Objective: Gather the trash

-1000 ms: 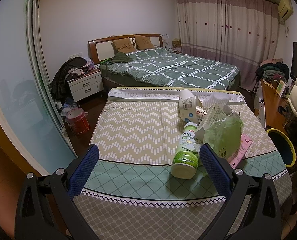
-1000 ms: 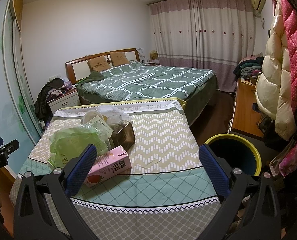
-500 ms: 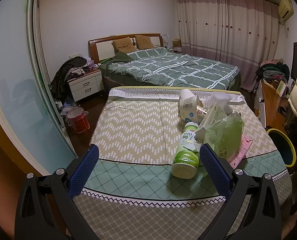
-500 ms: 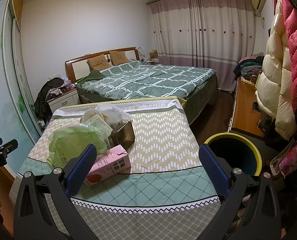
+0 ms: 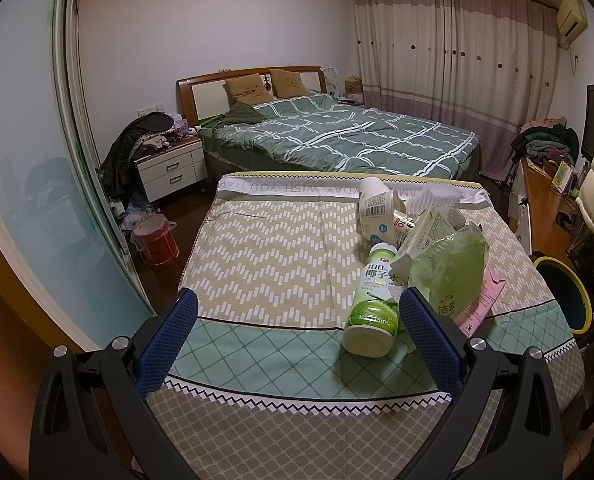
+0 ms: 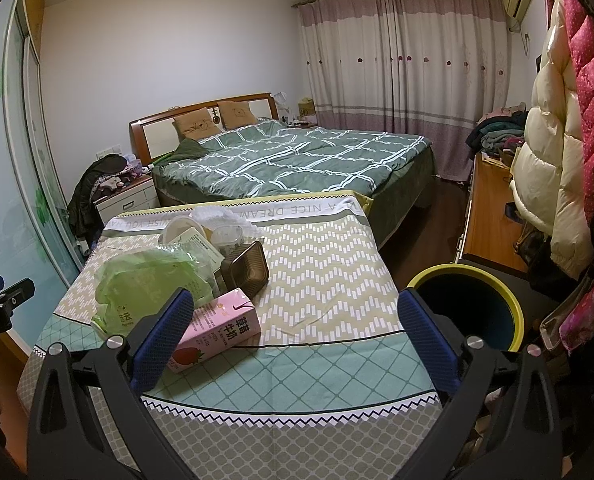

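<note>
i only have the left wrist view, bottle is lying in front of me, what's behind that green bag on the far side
Observer: A dark square tray tipped up on edge, right behind the green bag.
Operator: ok and the pink thing poking out under the bag
Observer: It's a pink strawberry milk carton, lying flat, just ahead of the right gripper, which has its jaws wide open.
Operator: how's the bin look, i just see a slice of the rim
Observer: The yellow-rimmed bin stands on the floor against the table's right edge, its mouth open; nothing shows in its dark inside.
</note>
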Demonstrator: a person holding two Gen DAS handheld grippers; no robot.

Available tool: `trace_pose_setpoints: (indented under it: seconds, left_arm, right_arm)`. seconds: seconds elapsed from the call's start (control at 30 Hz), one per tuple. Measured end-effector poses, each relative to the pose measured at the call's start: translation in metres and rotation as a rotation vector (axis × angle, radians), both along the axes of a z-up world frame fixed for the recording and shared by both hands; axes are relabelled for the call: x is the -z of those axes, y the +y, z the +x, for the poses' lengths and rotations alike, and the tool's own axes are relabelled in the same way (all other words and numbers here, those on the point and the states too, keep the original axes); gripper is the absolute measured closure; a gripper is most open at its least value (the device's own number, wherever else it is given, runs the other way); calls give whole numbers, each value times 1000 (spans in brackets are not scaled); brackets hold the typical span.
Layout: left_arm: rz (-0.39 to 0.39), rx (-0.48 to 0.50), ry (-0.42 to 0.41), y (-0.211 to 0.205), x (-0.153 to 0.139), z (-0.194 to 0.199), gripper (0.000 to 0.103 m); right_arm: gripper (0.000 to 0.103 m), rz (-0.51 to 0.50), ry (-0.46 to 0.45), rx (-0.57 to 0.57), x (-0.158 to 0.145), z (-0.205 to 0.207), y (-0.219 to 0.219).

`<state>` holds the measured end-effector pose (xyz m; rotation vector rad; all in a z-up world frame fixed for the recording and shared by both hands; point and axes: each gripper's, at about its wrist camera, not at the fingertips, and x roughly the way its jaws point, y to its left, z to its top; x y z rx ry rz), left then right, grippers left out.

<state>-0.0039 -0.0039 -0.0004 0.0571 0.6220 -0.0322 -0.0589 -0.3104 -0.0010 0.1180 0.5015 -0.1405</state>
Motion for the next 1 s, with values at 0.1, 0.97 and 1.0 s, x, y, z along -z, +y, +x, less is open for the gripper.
trace_pose_setpoints:
  seconds: [0.1,0.97,1.0]
  left_arm:
    - [-2,0,0,0,0,0,4]
    - [-11,-8,8,3,1,2,4]
    - [-14,-10,8,4,1,2,4]
  right_arm:
    - [6,0,1,0,0,0,0]
    - [6,0,10,-11,5,5,4]
    - [6,-1,11,-16,6,6,5]
